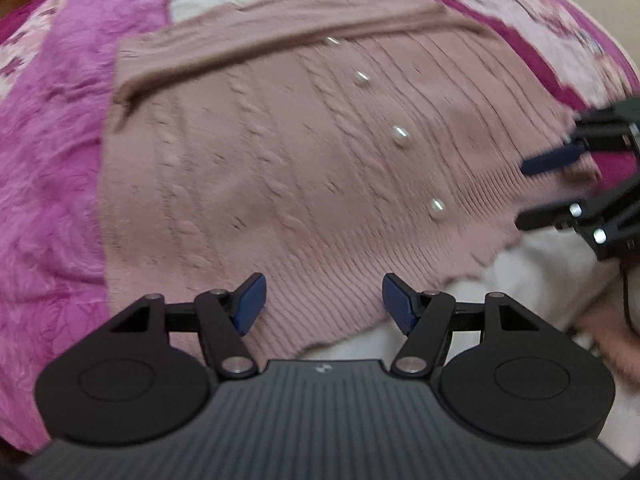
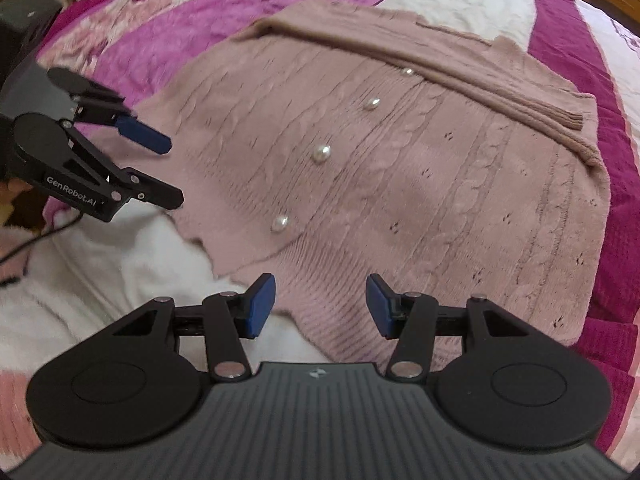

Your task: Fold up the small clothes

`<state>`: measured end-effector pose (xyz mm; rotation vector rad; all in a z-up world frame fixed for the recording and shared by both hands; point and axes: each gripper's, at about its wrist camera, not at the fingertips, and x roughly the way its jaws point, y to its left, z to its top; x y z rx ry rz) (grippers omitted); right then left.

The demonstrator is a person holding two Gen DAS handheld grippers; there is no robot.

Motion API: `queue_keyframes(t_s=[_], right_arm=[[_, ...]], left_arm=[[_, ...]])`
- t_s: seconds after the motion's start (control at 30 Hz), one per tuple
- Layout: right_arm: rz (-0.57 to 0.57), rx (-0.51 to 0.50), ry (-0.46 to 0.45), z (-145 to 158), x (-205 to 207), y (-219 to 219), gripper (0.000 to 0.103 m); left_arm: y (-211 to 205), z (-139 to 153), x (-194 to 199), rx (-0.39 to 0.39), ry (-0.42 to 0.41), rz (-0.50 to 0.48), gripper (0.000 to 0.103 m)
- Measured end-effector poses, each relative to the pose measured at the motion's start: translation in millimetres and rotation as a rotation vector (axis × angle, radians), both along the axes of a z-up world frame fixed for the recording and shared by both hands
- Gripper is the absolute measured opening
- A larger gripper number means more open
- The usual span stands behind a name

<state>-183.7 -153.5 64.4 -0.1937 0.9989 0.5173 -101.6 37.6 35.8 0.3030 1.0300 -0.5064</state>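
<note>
Spread flat across the middle of the magenta, pink and white patchwork quilt (image 2: 168, 28) of the bed: a dusty-pink cable-knit cardigan (image 1: 304, 168) with a row of pearl buttons (image 2: 321, 153) running from 12 toward 7 o'clock in the right wrist view, both sleeves already laid across the chest as a long ridge (image 2: 500, 92) near the neckline. Ribbed hem toward the cameras, its near corner draped over a fluffy white garment (image 2: 100, 280) at 8 o'clock. Left tongs (image 1: 322, 304) spread wide, blue pads (image 1: 250, 304) empty, hovering just above the hem at 6 o'clock; seen from the other camera at 9 o'clock (image 2: 170, 172), likewise parted and holding nothing. Right tongs (image 2: 320, 306) also wide and empty above the hem, appearing in the left wrist view at 3 o'clock (image 1: 532, 192) by the cardigan's side edge. Likely next: a pinch on the hem at two points and a fold up toward the collar. Risks, judged from this layout: pads closing on the top layer only, since the knit is loose and the button placket splits the front, leaving the back panel behind and skewing the fold; catching the white garment underneath along with the hem; uneven lift between the two sides dragging the crossed sleeves off the chest; a pearl button snagging in the open knit holes. Some motion blur in the left view, so exact pad height over the cloth cannot be told
</note>
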Motion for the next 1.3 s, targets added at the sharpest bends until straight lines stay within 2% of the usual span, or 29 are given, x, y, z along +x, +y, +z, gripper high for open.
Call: queue_keyframes(t_s=[0.07,0.13,0.27,0.37,0.43,0.6,0.77,0.8,0.83,0.87,0.93,1.0,1.2,1.3], right_arm=[[0.021,-0.019,0.012,-4.2,-2.1,2.5,0.058],[0.042,-0.043,0.027,-10.5,-4.0,5.8,0.058],[0.059,-0.078,0.038,-19.9,-6.0,11.2,0.058],[0.068,-0.110,0.035,-22.4,-6.2,14.2,0.065],[0.089,-0.134,0.036,-22.6,-6.9,15.5,0.066],[0.153,-0.197,0.017,-21.6,-10.9,21.5,0.066],[0.101,-0.219,-0.036,-39.7,-2.9,27.9,0.066],[0.096,-0.223,-0.053,-42.7,-2.8,28.8,0.062],[0.094,-0.233,-0.068,-45.5,-2.8,30.0,0.052],[0.091,-0.238,-0.083,-46.7,-3.5,31.2,0.047],[0.083,-0.230,-0.103,-46.4,-4.4,30.8,0.020],[0.053,-0.193,-0.110,-42.8,-3.0,25.8,0.011],[-0.080,-0.045,-0.155,-22.2,0.6,5.2,0.006],[-0.115,0.010,-0.182,-9.6,1.1,-1.2,0.006]], left_arm=[[-5.3,-5.9,-4.0,0.023,0.020,-0.066,0.066],[-10.9,-12.4,-8.0,0.072,0.006,-0.118,0.066],[-19.9,-25.2,-9.4,0.145,-0.006,-0.174,0.067],[-25.7,-28.9,-13.4,0.183,-0.026,-0.216,0.067],[-24.9,-26.9,-13.7,0.175,-0.024,-0.216,0.066],[-16.7,-20.0,-12.4,0.099,0.013,-0.190,0.066],[-17.8,-22.3,-14.0,0.088,0.002,-0.177,0.066],[-17.4,-21.6,-14.7,0.087,0.001,-0.176,0.066],[-17.4,-21.1,-14.4,0.086,-0.001,-0.176,0.066],[-17.2,-20.8,-14.7,0.084,-0.003,-0.177,0.066],[-17.2,-20.1,-14.6,0.082,-0.007,-0.180,0.066],[-16.1,-19.4,-15.6,0.076,-0.012,-0.180,0.066],[-20.3,-18.6,-15.5,0.023,-0.011,-0.193,0.066],[-26.9,-22.1,-15.4,0.037,-0.017,-0.218,0.066]])
